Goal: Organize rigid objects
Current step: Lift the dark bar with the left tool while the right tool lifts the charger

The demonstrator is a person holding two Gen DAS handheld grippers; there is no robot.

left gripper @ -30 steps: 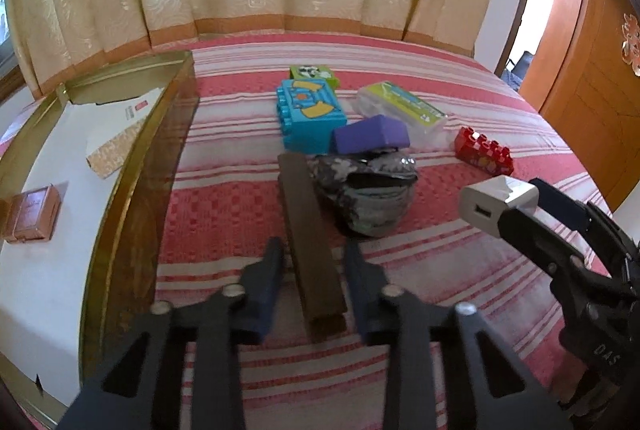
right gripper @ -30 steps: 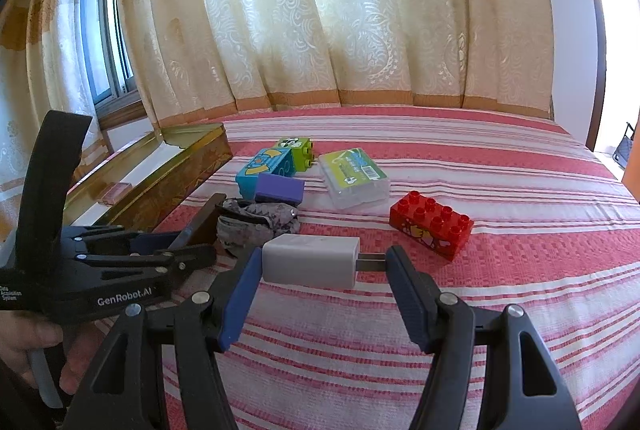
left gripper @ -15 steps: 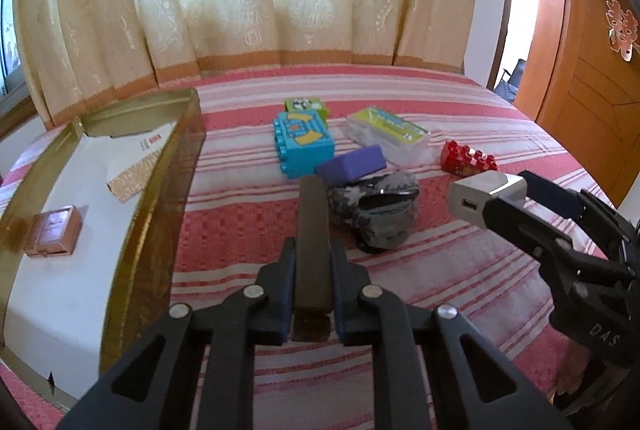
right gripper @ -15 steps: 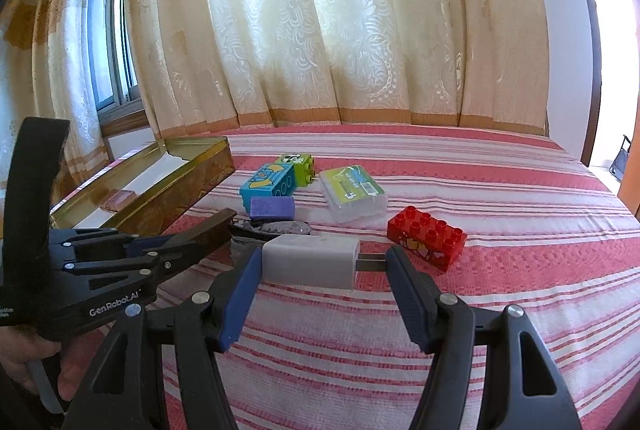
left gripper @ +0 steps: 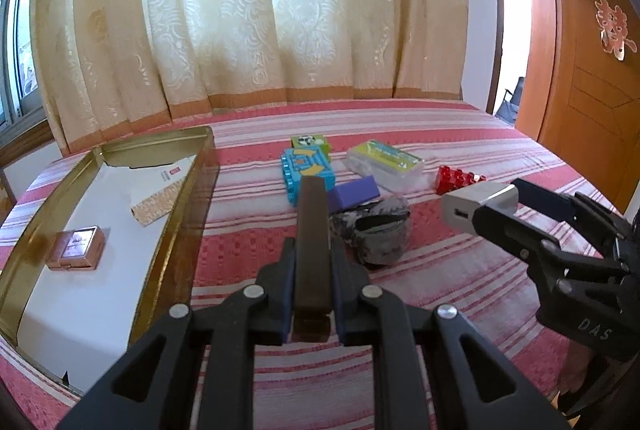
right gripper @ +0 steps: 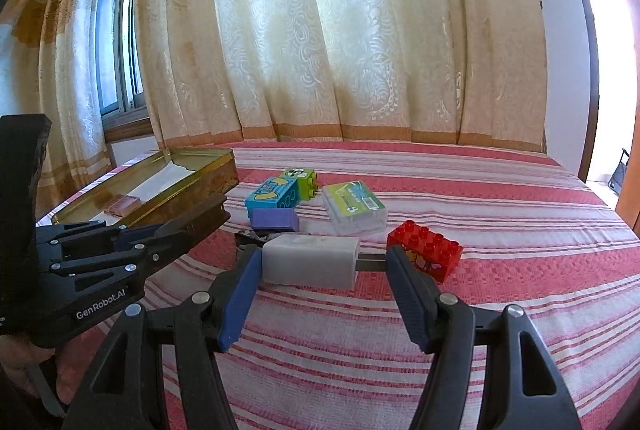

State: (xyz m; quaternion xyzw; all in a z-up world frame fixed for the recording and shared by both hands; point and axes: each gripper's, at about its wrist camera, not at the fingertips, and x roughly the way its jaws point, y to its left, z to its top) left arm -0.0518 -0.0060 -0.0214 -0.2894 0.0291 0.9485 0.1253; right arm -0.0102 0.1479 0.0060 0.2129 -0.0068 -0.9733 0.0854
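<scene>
Now, left wrist view: left gripper clamped on a dark brown bar, raised off the striped bedspread, gold tin to its left. Right wrist view: right gripper pinches a white charger by body and prong, above the bed, red brick just behind.

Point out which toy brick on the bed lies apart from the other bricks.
The red brick. It sits alone right of the clear plastic case, while the blue brick and green brick sit touching, left of that case.
</scene>
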